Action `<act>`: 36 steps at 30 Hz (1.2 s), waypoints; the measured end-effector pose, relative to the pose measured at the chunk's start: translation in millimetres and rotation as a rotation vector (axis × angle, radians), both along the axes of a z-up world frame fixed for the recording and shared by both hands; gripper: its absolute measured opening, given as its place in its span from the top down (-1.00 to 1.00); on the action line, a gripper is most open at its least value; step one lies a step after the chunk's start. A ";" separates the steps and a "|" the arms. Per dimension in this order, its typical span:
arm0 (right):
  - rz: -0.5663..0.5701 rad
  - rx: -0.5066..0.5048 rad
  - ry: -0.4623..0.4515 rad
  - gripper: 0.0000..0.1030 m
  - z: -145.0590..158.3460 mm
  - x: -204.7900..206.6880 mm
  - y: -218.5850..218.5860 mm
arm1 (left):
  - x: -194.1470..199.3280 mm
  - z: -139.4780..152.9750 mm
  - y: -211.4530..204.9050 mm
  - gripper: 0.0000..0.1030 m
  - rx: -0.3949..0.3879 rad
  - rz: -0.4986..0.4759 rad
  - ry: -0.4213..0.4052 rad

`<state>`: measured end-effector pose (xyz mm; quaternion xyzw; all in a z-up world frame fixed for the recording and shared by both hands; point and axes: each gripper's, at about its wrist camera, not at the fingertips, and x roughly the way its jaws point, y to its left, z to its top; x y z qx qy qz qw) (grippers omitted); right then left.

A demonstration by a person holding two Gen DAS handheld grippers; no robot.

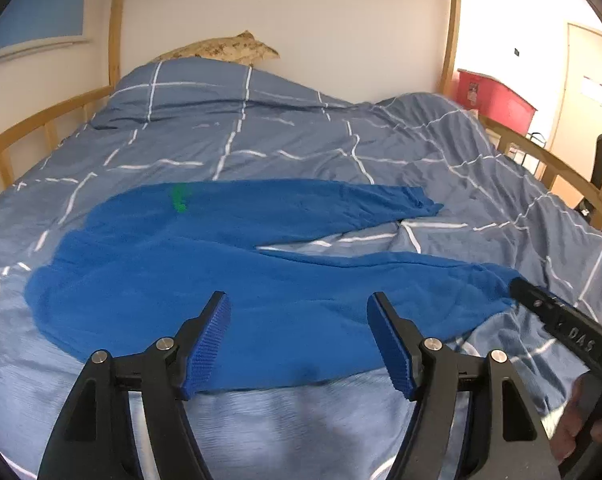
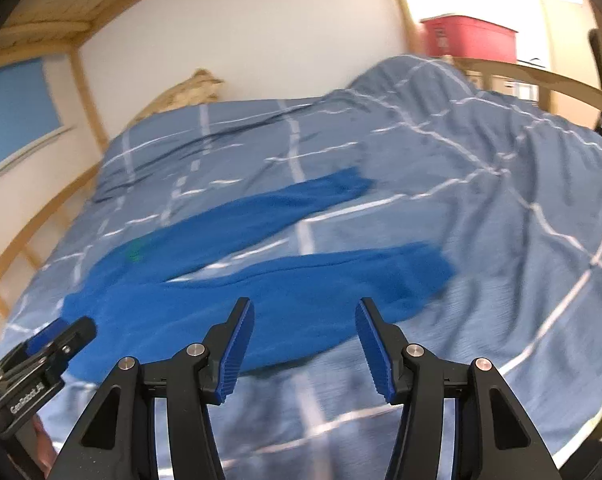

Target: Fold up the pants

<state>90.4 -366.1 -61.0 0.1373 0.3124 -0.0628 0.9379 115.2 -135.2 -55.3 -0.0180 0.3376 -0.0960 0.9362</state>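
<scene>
Blue pants (image 1: 205, 264) lie spread flat on the bed, waist to the left, both legs running right, with a small green mark (image 1: 179, 198) near the waist. My left gripper (image 1: 299, 304) is open and empty, just above the near leg's edge. My right gripper (image 2: 305, 308) is open and empty above the near leg (image 2: 301, 280) in the blurred right wrist view. The right gripper also shows in the left wrist view (image 1: 517, 284) by the near leg's cuff. The left gripper shows in the right wrist view (image 2: 67, 330) by the waist.
The bed has a grey-blue checked duvet (image 1: 261, 140), bunched up at the right (image 1: 441, 120). Wooden rails run along the left (image 1: 41, 124) and right (image 1: 561, 172). A pillow (image 1: 225, 48) lies at the wall. A red bin (image 1: 497, 96) stands beyond the bed.
</scene>
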 end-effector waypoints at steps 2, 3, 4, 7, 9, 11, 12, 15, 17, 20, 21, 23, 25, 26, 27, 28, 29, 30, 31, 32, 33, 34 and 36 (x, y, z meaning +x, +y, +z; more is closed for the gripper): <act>-0.034 -0.002 0.001 -0.05 -5.2 2.3 -18.9 | 4.5 -9.6 -15.5 -0.37 0.011 0.005 0.021; -0.053 -0.007 0.005 -0.05 -8.5 4.4 -27.0 | 6.5 -13.9 -22.8 -0.37 0.014 0.003 0.032; -0.076 -0.006 0.012 -0.05 -12.2 7.2 -35.3 | 8.1 -17.4 -29.8 -0.37 0.019 -0.001 0.044; -0.125 0.030 0.041 -0.05 -25.4 15.4 -58.0 | 13.0 -26.4 -49.7 -0.37 0.042 -0.009 0.057; -0.156 0.055 0.056 -0.05 -33.6 17.4 -71.7 | 15.5 -30.0 -61.0 -0.37 0.057 -0.016 0.058; -0.175 0.097 0.056 -0.04 -40.9 20.8 -82.7 | 18.1 -33.9 -70.9 -0.37 0.076 -0.025 0.062; -0.175 0.114 0.062 -0.03 -44.0 24.0 -86.4 | 19.0 -35.8 -73.9 -0.38 0.084 -0.029 0.064; -0.160 0.154 0.056 0.14 -46.9 34.1 -90.0 | 22.4 -40.5 -81.5 -0.40 0.104 -0.031 0.070; -0.149 0.151 0.059 0.16 -48.2 42.4 -88.7 | 24.9 -43.3 -84.9 -0.40 0.108 -0.030 0.081; -0.137 0.149 0.071 0.70 -53.3 49.4 -88.6 | 25.4 -45.7 -87.2 -0.40 0.116 -0.029 0.093; -0.135 0.148 0.070 0.74 -52.8 50.1 -88.6 | 24.7 -45.9 -87.4 -0.40 0.118 -0.031 0.093; -0.135 0.140 0.033 0.87 -46.9 42.3 -89.5 | 21.9 -45.5 -88.0 -0.40 0.117 -0.035 0.091; -0.139 0.112 0.001 0.87 -37.5 32.0 -88.4 | 19.3 -45.0 -88.7 -0.40 0.112 -0.043 0.092; -0.145 0.100 -0.022 0.88 -31.9 24.7 -88.1 | 18.1 -44.7 -90.0 -0.40 0.109 -0.050 0.094; -0.151 0.084 -0.035 0.88 -27.6 18.2 -87.6 | 17.4 -44.5 -91.1 -0.40 0.108 -0.055 0.097; -0.163 0.063 -0.041 0.88 -24.2 13.2 -86.9 | 15.6 -44.7 -92.2 -0.40 0.108 -0.062 0.100; -0.176 0.044 -0.044 0.89 -22.7 8.9 -87.0 | 14.2 -44.6 -92.9 -0.40 0.108 -0.066 0.100; -0.180 0.022 -0.041 0.89 -23.4 6.1 -86.6 | 12.7 -45.2 -93.6 -0.41 0.108 -0.069 0.100; -0.183 0.010 -0.028 0.89 -26.0 6.7 -87.1 | 12.1 -46.2 -94.0 -0.41 0.110 -0.070 0.104; -0.184 0.007 -0.008 0.89 -30.2 8.2 -88.1 | 11.7 -47.6 -94.1 -0.41 0.110 -0.073 0.111; -0.185 0.012 0.022 0.89 -36.9 10.5 -88.9 | 11.4 -48.7 -94.1 -0.41 0.110 -0.075 0.119; -0.188 0.019 0.037 0.88 -41.0 11.8 -90.0 | 11.4 -49.4 -93.9 -0.41 0.111 -0.076 0.125; -0.197 0.029 0.066 0.88 -48.4 12.8 -92.0 | 10.7 -49.3 -91.9 -0.41 0.111 -0.073 0.129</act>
